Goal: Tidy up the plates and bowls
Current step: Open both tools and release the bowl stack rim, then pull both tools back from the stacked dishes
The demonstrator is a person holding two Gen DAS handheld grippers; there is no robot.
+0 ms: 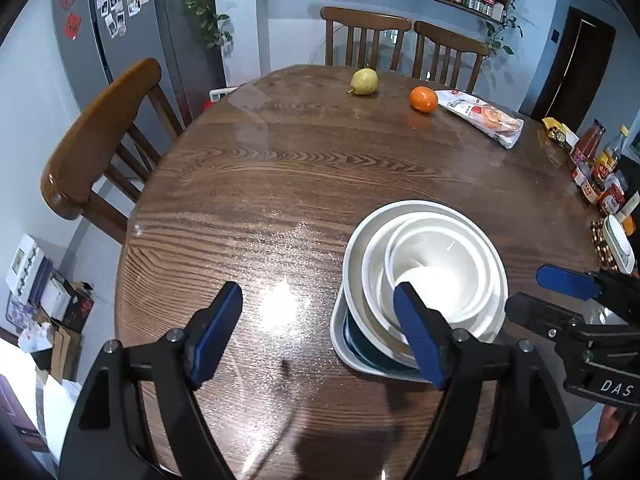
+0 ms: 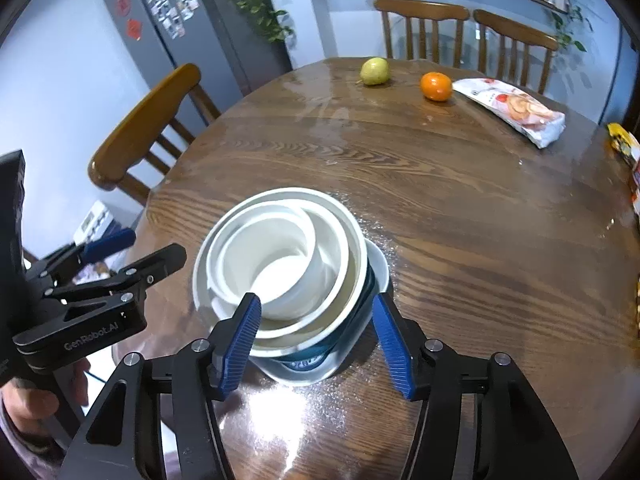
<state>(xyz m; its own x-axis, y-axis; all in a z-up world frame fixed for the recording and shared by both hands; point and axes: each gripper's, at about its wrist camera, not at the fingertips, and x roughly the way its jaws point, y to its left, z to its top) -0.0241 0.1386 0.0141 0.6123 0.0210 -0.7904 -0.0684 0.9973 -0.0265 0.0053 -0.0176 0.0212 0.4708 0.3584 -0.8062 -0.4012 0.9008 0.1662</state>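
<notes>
A stack of nested white bowls [image 1: 436, 268] sits on a dark teal dish and a white plate [image 1: 340, 340] on the round wooden table [image 1: 260, 184]. My left gripper [image 1: 320, 332] is open and empty, left of the stack, its right finger in front of the stack's near rim. My right gripper [image 2: 316, 344] is open and empty just in front of the stack [image 2: 280, 264], its fingers at either side of the near rim; whether they touch it I cannot tell. The right gripper also shows in the left wrist view [image 1: 536, 292], right of the stack. The left gripper shows in the right wrist view [image 2: 136, 252], left of it.
A pear [image 1: 364, 82], an orange [image 1: 423, 99] and a snack bag [image 1: 484, 116] lie at the table's far side. Sauce bottles and jars [image 1: 600, 172] stand at the right edge. Wooden chairs [image 1: 104, 136] surround the table. A fridge [image 1: 120, 32] stands at the back left.
</notes>
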